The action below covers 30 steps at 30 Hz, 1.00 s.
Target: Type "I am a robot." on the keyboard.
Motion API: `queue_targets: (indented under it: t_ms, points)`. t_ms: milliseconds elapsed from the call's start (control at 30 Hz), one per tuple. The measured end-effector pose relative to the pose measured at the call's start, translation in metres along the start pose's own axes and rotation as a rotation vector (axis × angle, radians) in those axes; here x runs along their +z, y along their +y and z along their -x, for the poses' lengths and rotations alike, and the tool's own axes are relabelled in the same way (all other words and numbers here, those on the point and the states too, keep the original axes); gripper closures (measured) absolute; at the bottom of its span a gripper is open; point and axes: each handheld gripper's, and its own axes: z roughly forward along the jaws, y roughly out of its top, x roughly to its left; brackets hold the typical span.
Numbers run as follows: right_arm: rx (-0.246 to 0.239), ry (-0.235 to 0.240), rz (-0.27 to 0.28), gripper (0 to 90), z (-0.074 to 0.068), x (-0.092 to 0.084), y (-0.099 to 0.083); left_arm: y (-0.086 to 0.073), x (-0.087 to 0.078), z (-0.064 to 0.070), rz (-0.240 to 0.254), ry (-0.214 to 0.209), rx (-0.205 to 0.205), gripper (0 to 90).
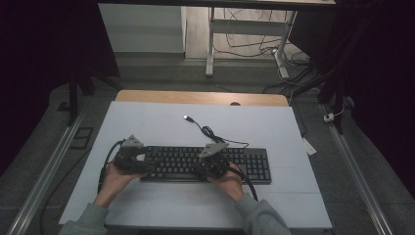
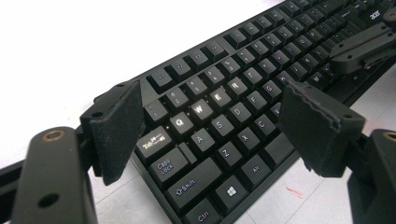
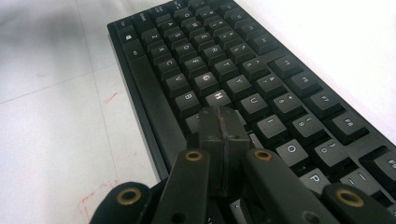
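I count one keyboard (image 1: 208, 164) on the bench (image 1: 147, 122), lying lengthwise across the near half of the white top, with two grippers on it, one in each of two hands. One cable (image 1: 208, 131) runs from the keyboard's back edge toward the far side and ends in one plug (image 1: 187, 118) lying loose on the bench.

My left gripper (image 1: 130, 157) sits at the keyboard's left end. In the left gripper view its two fingers (image 2: 119, 128) stand wide apart, one beyond the keyboard's left edge next to the Tab key, the other over the front edge near the lower letter row, with nothing pressed between them. I cannot tell whether either pad touches the keyboard.

My right gripper (image 1: 213, 161) is over the middle of the keyboard. In the right gripper view its two fingers (image 3: 223, 133) are pressed flat together with nothing between them, their joined tip down among the keys just below the H key. I cannot tell whether the tip presses a key or only hovers on it.

The left hand (image 1: 113, 178) and the right hand (image 1: 230, 180) rest at the keyboard's near edge.
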Motion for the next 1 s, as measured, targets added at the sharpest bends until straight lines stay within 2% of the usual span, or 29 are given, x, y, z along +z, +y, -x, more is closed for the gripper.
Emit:
queue_targets:
  t_ms: [533,800,867,1000]
  points:
    - [-0.011,-0.010,-0.019,89.8,0.000,0.010,0.000,-0.001,0.002,0.000,-0.008,-0.001,0.001,22.4]
    - [-0.015,-0.013,-0.025,89.8,0.000,0.012,-0.001,-0.001,0.002,0.000,-0.011,-0.002,0.003,22.2]
    - [-0.018,-0.021,-0.041,89.9,-0.001,0.013,-0.001,-0.001,0.002,0.000,-0.012,-0.001,0.005,22.2]
    - [-0.017,-0.020,-0.033,89.9,-0.001,0.012,-0.001,-0.001,0.002,0.000,-0.011,-0.001,0.006,22.2]
